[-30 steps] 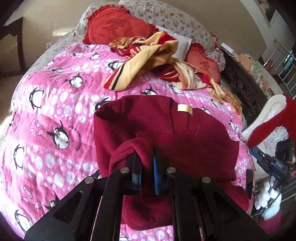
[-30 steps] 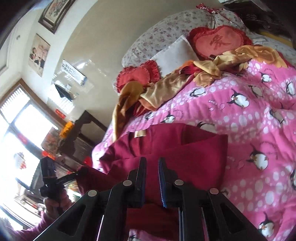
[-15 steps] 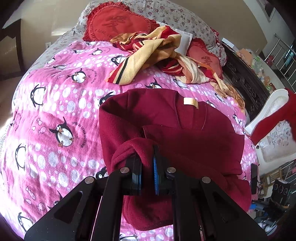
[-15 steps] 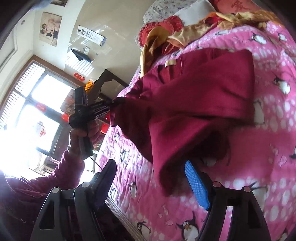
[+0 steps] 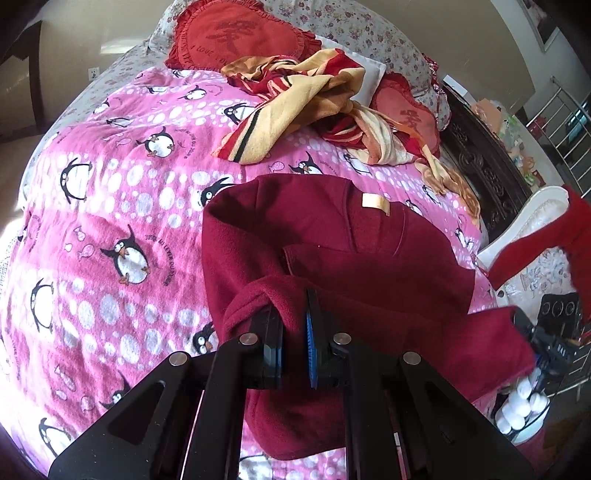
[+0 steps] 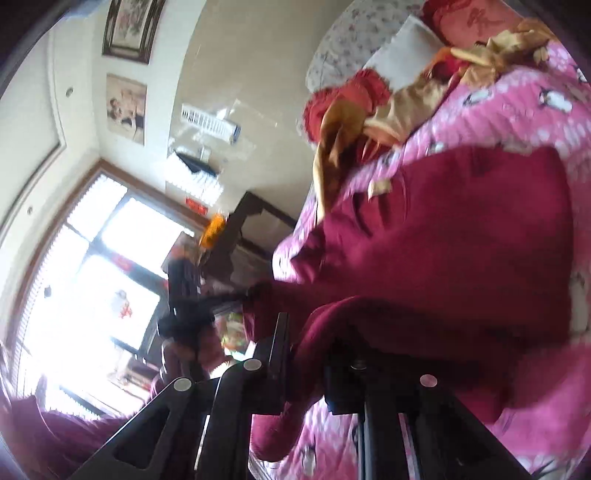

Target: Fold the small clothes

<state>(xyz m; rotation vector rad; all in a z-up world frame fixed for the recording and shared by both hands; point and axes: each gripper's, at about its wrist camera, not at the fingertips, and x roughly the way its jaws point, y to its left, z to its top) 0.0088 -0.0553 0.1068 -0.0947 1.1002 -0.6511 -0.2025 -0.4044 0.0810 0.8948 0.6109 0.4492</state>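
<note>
Left gripper (image 5: 293,325) clamped on a bunched fold of the maroon fleece garment (image 5: 354,254), fabric pinched between its black pad and blue pad. Right gripper (image 6: 308,354) also has maroon fleece between its fingers and draped over the right finger; view is motion-blurred, but the fingers look closed on the cloth. From the right wrist view the left gripper shows at mid-left, holding the garment's far corner, with a hand (image 6: 184,345) in a dark red sleeve below it.

Garment lies on the bed, near the bed's near edge and toward its right side, partly folded over itself, upper layer overlapping the lower. Small tan label (image 5: 375,203) on the garment's far part, facing up.

Under it: pink penguin-print blanket (image 5: 110,221) covering the bed. Farther toward the head end, a crumpled yellow and red striped cloth (image 5: 295,107), well apart from the garment. Behind that, red heart-shaped cushion (image 5: 236,37), a second red cushion (image 5: 410,114) at the right, and a floral pillow (image 5: 369,33). Dark carved wooden furniture (image 5: 484,177) beside the bed's right edge.
</note>
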